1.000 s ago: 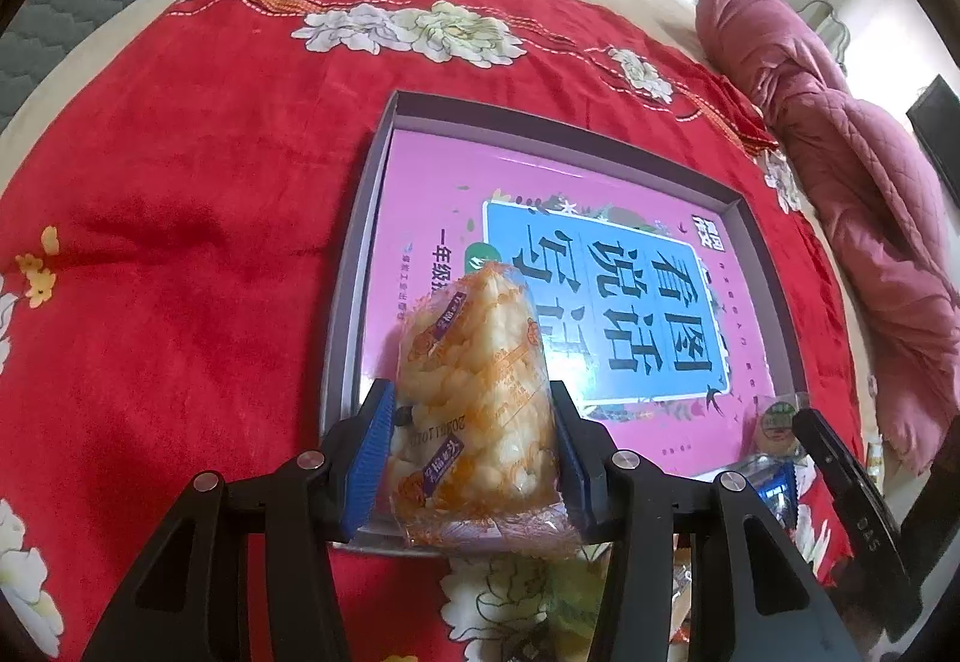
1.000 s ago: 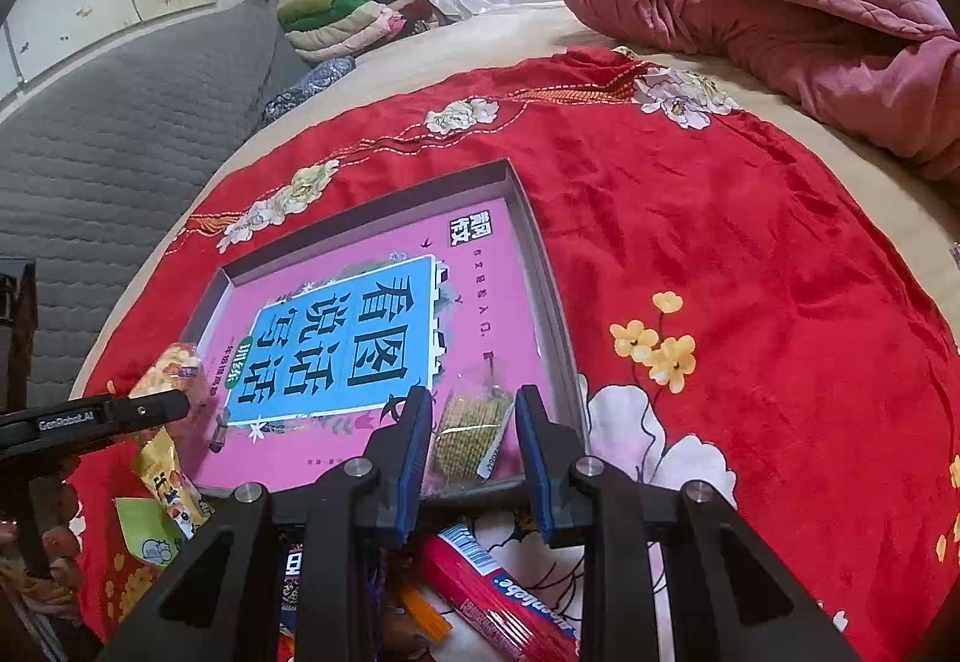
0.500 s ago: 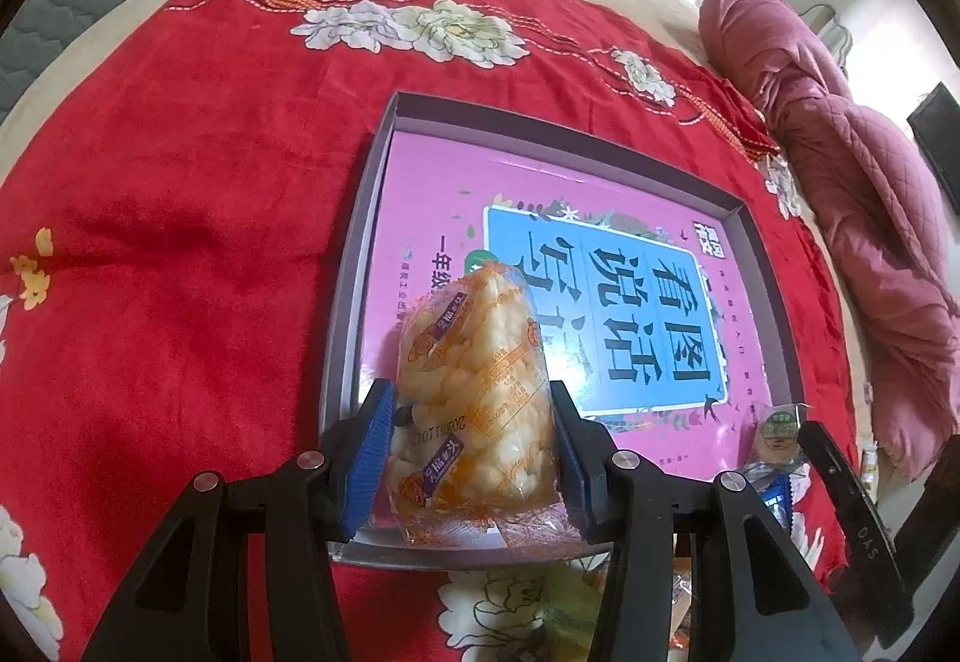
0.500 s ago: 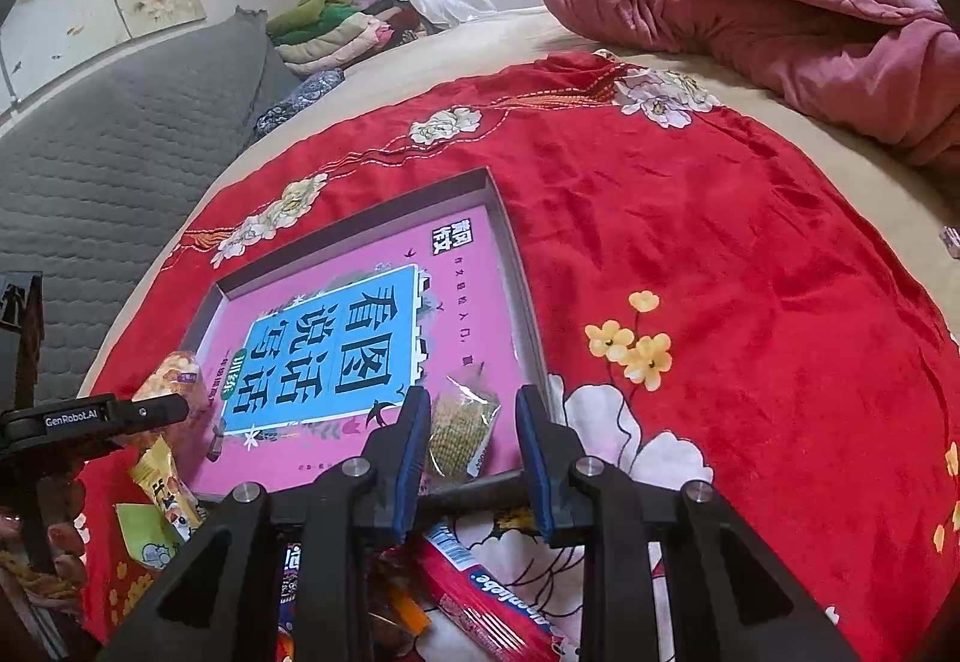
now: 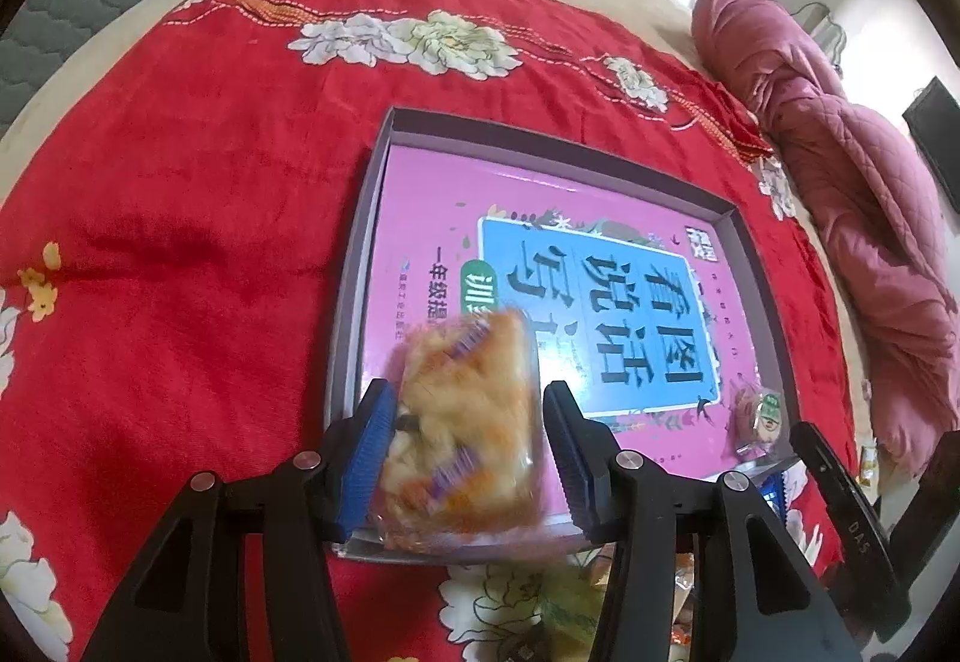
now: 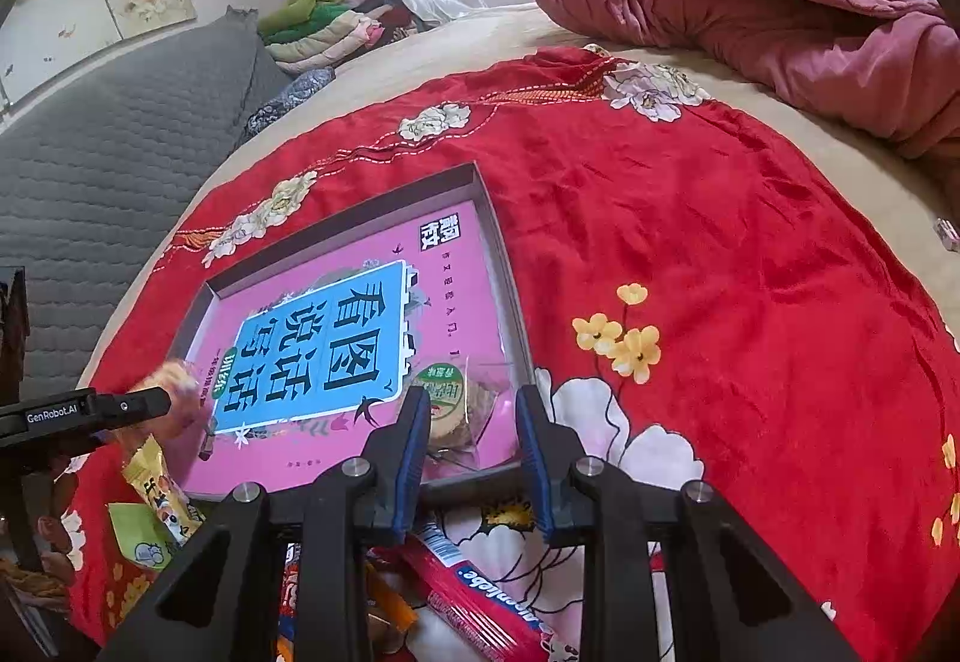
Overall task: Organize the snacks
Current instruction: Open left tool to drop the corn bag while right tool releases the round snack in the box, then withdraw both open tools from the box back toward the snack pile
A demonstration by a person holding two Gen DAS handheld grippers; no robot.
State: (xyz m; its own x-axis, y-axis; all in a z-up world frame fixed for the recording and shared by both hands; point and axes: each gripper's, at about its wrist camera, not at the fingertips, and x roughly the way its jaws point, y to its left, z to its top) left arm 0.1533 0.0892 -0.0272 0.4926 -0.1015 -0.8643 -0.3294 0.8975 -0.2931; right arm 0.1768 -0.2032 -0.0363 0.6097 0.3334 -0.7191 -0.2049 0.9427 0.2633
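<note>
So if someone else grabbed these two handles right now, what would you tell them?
Left gripper: jaws apart around the puffed-snack pack, which is blurred and looks to be dropping at the tray's near edge.
Right gripper: jaws apart, not visibly squeezing anything. The green-labelled biscuit pack lies just beyond its tips.
Where things are: the biscuit pack is in the near corner of the tray, on the pink book.
Done: those two packs are in or at the tray.
Left: the long red pack, the yellow pack and others on the red cloth by the grippers.
</note>
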